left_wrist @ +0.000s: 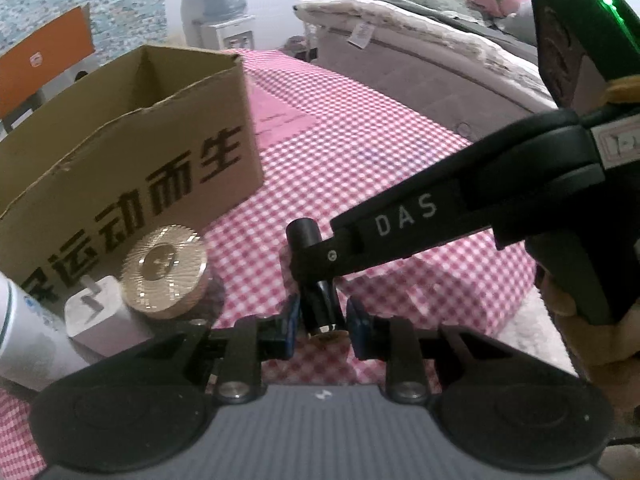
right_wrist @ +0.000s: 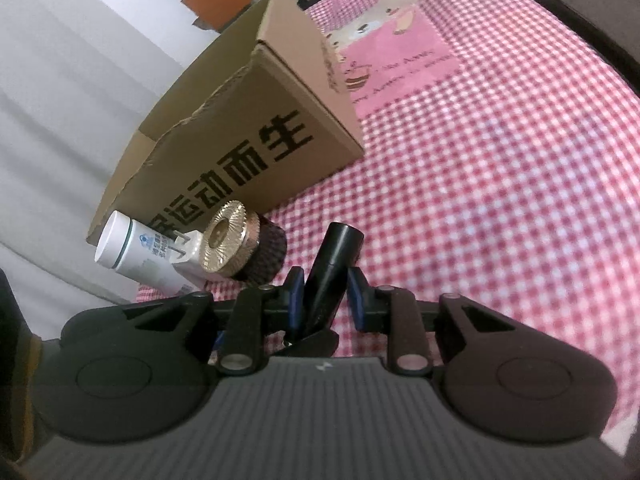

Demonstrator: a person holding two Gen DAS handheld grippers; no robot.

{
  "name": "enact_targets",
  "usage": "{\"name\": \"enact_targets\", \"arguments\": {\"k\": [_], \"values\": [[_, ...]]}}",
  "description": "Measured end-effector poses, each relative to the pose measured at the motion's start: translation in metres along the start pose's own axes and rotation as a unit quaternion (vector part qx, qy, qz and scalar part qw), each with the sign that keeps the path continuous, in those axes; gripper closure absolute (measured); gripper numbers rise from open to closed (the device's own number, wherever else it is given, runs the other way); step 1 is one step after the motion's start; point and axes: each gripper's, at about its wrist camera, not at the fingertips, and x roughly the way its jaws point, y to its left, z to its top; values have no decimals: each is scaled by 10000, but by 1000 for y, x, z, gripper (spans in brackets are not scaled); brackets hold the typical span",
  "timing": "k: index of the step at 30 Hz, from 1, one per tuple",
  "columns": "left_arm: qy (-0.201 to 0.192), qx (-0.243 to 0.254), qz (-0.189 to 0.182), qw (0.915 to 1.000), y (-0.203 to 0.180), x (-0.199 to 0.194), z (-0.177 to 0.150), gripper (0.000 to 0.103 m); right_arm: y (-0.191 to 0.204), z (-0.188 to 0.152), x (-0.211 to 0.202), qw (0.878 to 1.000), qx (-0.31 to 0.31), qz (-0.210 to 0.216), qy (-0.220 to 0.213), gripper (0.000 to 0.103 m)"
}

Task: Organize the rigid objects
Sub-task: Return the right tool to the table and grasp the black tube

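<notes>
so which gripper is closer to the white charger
left. the white charger sits right beside the left gripper, just off its left finger. the right gripper is on the far side, with the gold-lidded jar between it and the charger

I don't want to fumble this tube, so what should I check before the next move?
1. Black tube held in the right gripper: ok.
2. Left gripper closed on the tube: cannot tell.
3. Cardboard box top open: ok.
4. Low route to the box free: not ok; gold-lidded jar and white charger stand before it.
5. Room inside the box: cannot tell.
</notes>
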Motion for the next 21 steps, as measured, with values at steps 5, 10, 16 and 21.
{"name": "enact_targets", "arguments": {"k": [5, 10, 16, 21], "values": [[72, 98, 64, 9999, -6, 8, 5, 73, -8, -1, -4, 9999, 142, 83, 35, 81], [107, -2, 32, 9999, 2, 13, 10, 72, -6, 2, 0, 9998, 112, 133, 123, 80], [76, -210, -48, 9997, 10, 15, 10, 70, -5, 5, 5, 9996, 38, 229, 187, 80], [-12, -281, 5, 9996, 12, 14, 8, 71, -9, 6, 8, 9992, 117, 365, 143, 80]]}}
